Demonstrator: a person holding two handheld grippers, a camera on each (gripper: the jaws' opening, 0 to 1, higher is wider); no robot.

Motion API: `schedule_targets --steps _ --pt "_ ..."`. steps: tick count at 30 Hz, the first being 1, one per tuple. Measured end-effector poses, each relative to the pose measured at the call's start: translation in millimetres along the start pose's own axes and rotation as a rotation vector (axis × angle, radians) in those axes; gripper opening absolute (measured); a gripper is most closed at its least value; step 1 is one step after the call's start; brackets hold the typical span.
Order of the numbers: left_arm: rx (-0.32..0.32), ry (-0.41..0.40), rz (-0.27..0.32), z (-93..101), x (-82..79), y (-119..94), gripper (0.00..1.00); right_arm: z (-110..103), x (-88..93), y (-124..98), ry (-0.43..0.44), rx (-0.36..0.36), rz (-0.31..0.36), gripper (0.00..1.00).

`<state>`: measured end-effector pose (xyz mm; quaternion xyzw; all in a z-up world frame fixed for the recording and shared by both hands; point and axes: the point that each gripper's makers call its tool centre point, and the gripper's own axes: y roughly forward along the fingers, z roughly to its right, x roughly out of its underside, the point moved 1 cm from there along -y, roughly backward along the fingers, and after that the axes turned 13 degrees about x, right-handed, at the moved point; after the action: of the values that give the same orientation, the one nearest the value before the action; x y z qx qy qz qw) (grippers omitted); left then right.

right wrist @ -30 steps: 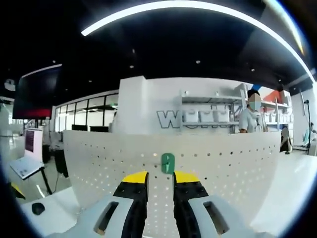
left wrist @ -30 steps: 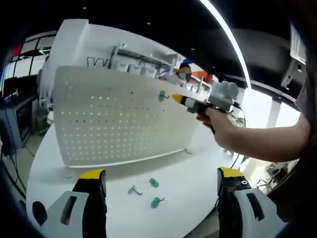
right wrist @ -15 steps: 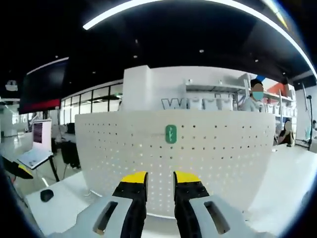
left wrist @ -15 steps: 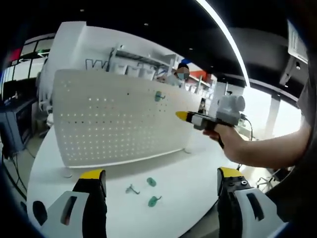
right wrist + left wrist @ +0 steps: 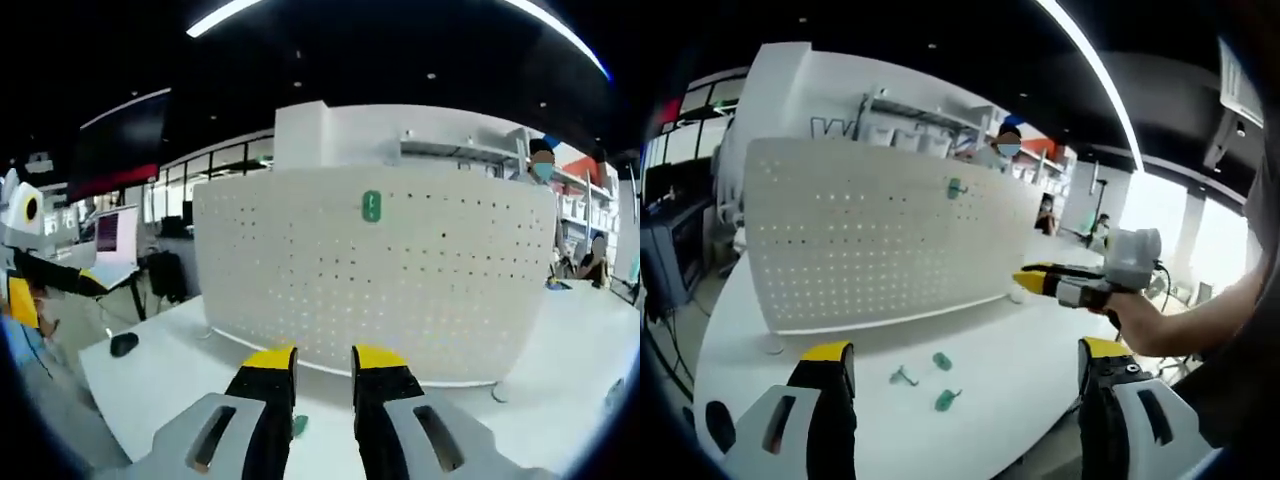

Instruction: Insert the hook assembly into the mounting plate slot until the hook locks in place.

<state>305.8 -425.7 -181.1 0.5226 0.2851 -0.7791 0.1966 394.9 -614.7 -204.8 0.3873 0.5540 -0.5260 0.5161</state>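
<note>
Nearest in the left gripper view, the left gripper (image 5: 965, 375) has its two yellow-tipped jaws spread wide apart with nothing between them, over the near edge of the white table (image 5: 1040, 340). Just past the jaws, three small parts lie loose on the tabletop: a grey metal hook (image 5: 903, 376), a green clip (image 5: 942, 361) beside it, and a second green hook piece (image 5: 947, 400) a little nearer the camera. These look light and rigid, thin enough to skate on the smooth table if nudged, so a pinch across the flat plastic body should serve better than one on the thin wire, which may twist out of the jaws.

Farther off to the right of that view, the right gripper (image 5: 1032, 281) is held in a hand (image 5: 1135, 325) above the table, away from the board. In the right gripper view its jaws stand nearly closed, a narrow gap between the yellow tips, and appear to hold nothing, though anything very thin there would be hard to see.

Farthest stands the white perforated board (image 5: 380, 290), upright on the table. One green hook plate (image 5: 371, 206) sits already seated high on its face, near the top edge. The board looks stiff, but being free-standing it might rock under a hard push.
</note>
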Motion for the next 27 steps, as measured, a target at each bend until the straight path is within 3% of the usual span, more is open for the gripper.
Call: schedule_targets --steps 13,27 --pt "-0.014 -0.004 -0.010 -1.4 9.4 -3 0.94 19 8.7 -42 0.026 0.010 -0.020 0.21" --pt "-0.027 0.045 -0.095 -29.7 34.5 3 0.85 -8 27.7 -87 0.012 -0.082 -0.073 0.21"
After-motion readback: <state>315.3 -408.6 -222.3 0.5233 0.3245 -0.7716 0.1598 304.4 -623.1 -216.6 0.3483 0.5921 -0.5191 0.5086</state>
